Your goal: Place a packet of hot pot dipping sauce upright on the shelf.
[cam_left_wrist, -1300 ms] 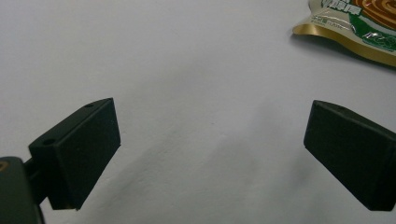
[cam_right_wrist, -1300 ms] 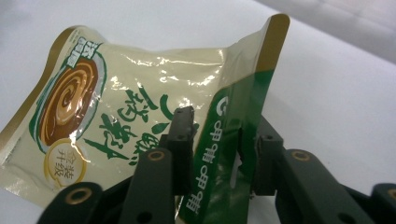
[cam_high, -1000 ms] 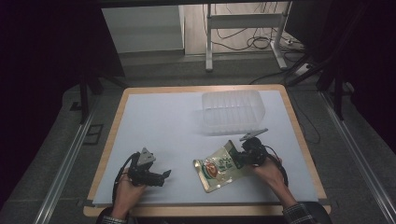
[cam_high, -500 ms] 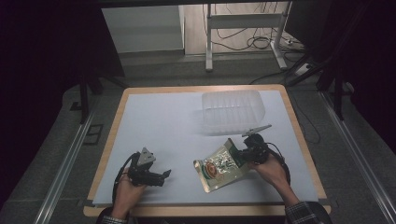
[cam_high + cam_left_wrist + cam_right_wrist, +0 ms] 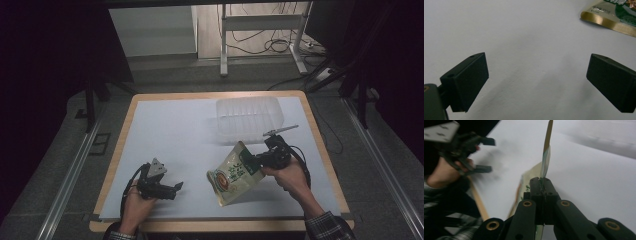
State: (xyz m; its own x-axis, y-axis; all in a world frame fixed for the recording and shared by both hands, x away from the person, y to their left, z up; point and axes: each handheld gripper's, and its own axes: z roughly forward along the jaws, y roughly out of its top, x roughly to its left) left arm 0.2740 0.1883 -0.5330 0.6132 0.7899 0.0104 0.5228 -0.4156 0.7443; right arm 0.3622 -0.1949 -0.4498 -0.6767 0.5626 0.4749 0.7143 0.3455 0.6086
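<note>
Desk [image 5: 165,125]: plastic container [image 5: 250,116] at the far side, right of centre. Snack pouch [image 5: 235,174] in front of it, nearer me, one edge between the jaws of my right claw [image 5: 259,161], which sits at its right. My left claw [image 5: 176,189] lies well left of the pouch, near the front edge.

Clear ribbed plastic container [image 5: 250,116], set on the far right part of the table. White sheet [image 5: 175,135], laid over most of the tabletop. Wooden table edge [image 5: 220,226], left exposed around the sheet. White metal frame legs [image 5: 224,37] and loose cables [image 5: 260,40], seen on the floor beyond the table
</note>
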